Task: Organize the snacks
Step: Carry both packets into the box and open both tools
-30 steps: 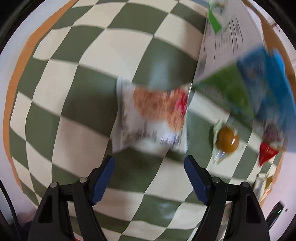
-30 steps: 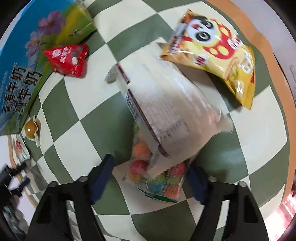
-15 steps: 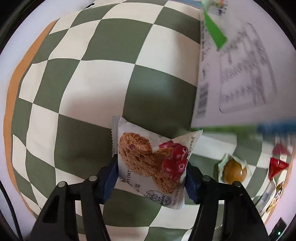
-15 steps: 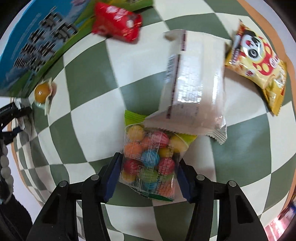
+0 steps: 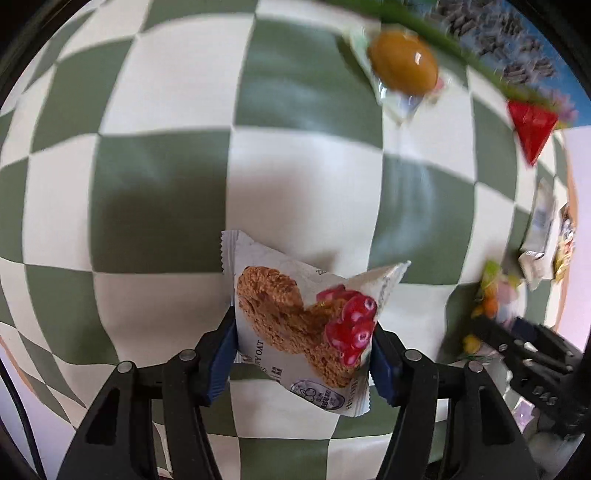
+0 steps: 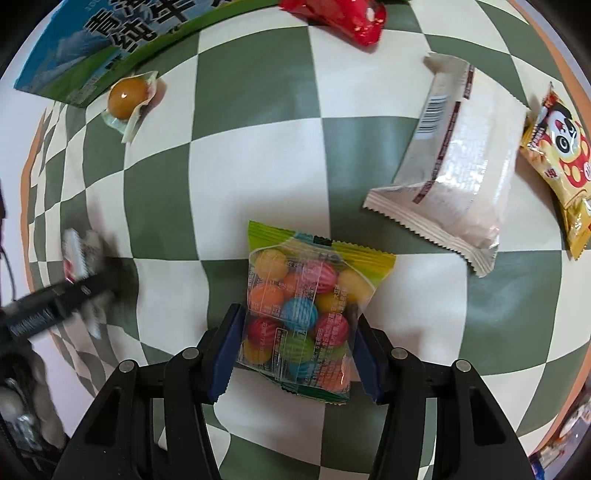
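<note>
While the left gripper [image 5: 303, 350] pinches a crinkly white oat-cookie packet [image 5: 301, 325] with serrated ends between its blue pads, the right gripper [image 6: 293, 350] is clamped on a clear plastic bag of ribbed, colourful gumballs [image 6: 303, 306], both just above the green-and-white checkered tablecloth [image 6: 258, 155]. Further out sit a glossy white pillow-shaped pouch [image 6: 458, 177] and a yellow panda snack bag [image 6: 557, 162], then a round amber jelly in clear wrap [image 6: 127, 98], a shiny red triangular packet [image 6: 343, 14] and a blue-green printed carton [image 6: 110, 37] at the far edge.
</note>
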The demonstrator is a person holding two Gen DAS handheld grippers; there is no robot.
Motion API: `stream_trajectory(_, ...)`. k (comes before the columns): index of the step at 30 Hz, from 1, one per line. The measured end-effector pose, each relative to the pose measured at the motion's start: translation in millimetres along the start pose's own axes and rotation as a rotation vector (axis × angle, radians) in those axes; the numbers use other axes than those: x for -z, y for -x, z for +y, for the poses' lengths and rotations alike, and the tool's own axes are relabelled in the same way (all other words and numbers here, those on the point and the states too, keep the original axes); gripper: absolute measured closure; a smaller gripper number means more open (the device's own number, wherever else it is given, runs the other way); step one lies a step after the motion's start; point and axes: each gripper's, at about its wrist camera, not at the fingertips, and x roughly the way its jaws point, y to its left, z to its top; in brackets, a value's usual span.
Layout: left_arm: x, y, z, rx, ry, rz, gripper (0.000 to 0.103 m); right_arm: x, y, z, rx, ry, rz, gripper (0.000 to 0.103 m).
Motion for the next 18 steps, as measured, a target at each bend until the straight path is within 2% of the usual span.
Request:
stream_trajectory(5, 0, -12, 3, -0.004, 0.019, 0.02, 0.04, -18, 0, -18, -0.071, -0.085, 0.011, 0.031)
stream_trajectory(11, -3, -17, 7, -0.005, 0.027, 0.015, 0.04, -32, 3, -27, -0.079, -0.123, 0.011, 0.031)
stream_trajectory(13, -18, -16, 16, -0.005, 0.032, 0.016, 0.04, -32, 3, -32, -0.088, -0.133, 0.01, 0.031)
stream_trajectory(15, -18, -16, 14, -0.008, 0.033, 0.019, 0.04, -33, 3, -36, -0.092, -0.132, 0.009, 0.031)
stream_trajectory(18, -19, -15, 14, -0.016, 0.033, 0.013, 0.044, -32, 5, -40, -0.083, -0.119, 0.004, 0.032)
